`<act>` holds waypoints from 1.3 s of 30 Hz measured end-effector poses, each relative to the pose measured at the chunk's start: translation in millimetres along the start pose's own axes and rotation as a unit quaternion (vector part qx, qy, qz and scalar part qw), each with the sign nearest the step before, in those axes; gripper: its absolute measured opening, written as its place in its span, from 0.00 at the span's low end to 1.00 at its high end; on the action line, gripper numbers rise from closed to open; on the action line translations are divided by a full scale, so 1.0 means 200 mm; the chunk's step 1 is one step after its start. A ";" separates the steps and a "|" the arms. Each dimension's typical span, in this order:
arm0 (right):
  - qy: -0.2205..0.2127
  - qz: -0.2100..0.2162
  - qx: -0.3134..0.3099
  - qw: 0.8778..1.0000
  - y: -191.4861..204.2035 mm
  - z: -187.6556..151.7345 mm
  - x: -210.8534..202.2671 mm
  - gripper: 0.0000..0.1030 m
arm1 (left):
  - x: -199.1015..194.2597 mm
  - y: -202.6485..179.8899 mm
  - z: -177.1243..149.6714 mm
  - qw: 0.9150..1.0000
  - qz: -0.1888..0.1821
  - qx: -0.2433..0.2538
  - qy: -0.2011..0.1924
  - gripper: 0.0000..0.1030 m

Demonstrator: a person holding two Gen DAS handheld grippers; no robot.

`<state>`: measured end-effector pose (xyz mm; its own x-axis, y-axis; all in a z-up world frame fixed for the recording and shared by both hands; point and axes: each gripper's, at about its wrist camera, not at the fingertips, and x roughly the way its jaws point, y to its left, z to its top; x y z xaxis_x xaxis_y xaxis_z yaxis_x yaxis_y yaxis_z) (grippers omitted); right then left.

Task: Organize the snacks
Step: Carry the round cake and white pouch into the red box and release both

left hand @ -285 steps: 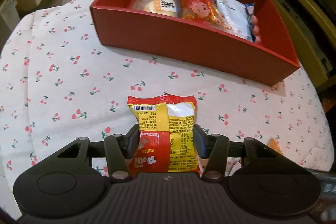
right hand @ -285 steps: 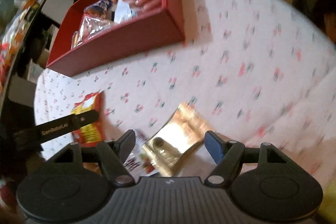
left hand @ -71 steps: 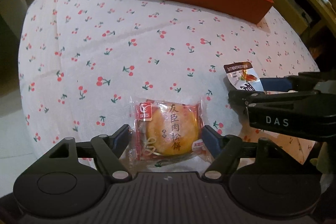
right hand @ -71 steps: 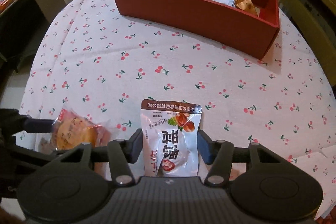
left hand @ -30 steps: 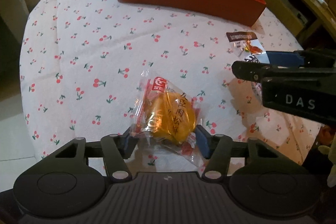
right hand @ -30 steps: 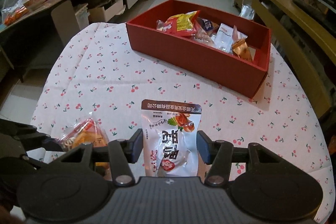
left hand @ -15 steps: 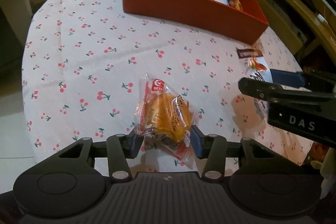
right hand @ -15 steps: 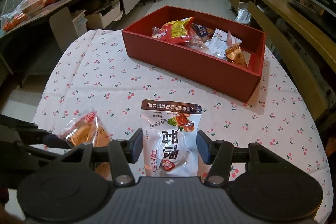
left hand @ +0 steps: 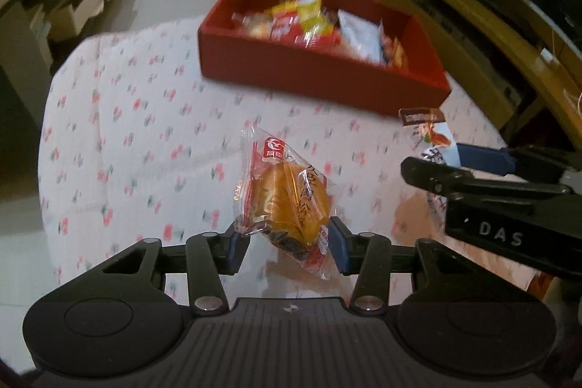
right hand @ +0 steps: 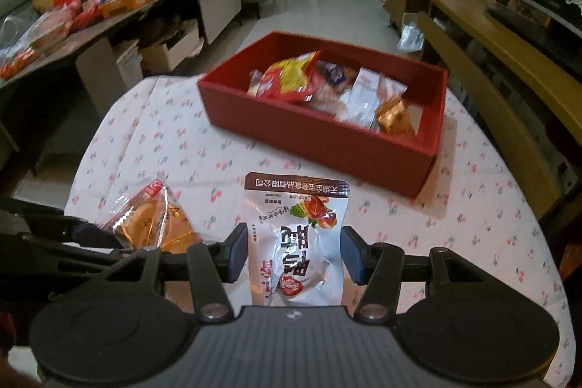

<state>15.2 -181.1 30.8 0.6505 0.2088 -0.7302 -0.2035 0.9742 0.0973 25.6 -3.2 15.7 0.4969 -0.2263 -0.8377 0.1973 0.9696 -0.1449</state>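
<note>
My left gripper (left hand: pixel 283 248) is shut on a clear-wrapped golden pastry (left hand: pixel 287 197) and holds it above the table. My right gripper (right hand: pixel 293 251) is shut on a white chestnut snack pouch (right hand: pixel 296 239), also held above the table. The pastry shows at the left of the right wrist view (right hand: pixel 152 222); the pouch shows at the right of the left wrist view (left hand: pixel 427 130). The red box (right hand: pixel 320 140) with several snack packets stands at the far side of the table, also in the left wrist view (left hand: pixel 313 75).
The round table has a white cherry-print cloth (right hand: pixel 163 137). A long side counter (right hand: pixel 91 6) with packets and boxes stands at the left. A wooden bench or shelf (right hand: pixel 509 53) runs along the right. Tiled floor (right hand: pixel 320 10) lies beyond the table.
Both grippers have risen from the table with their snacks and tilted up toward the red box. The box now sits more central in both views.
</note>
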 end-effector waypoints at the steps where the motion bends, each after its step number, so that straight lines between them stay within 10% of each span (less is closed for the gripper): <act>1: -0.004 0.000 0.007 1.000 -0.01 0.03 0.00 0.72 | 0.00 -0.01 0.03 1.000 -0.001 0.001 -0.006 0.52; 21: -0.035 -0.027 0.089 0.995 -0.33 0.51 0.31 0.72 | 0.25 -0.12 0.64 0.998 0.000 0.005 -0.065 0.52; 39: -0.015 -0.048 0.108 0.993 -0.46 0.62 0.60 0.72 | 0.47 -0.14 0.80 0.998 0.018 0.014 -0.061 0.52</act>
<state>204.1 -235.7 18.1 0.6812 0.1136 -0.7232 0.0201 0.9846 0.1736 201.3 -67.5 24.8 0.6027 -0.2021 -0.7720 0.1996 0.9748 -0.0993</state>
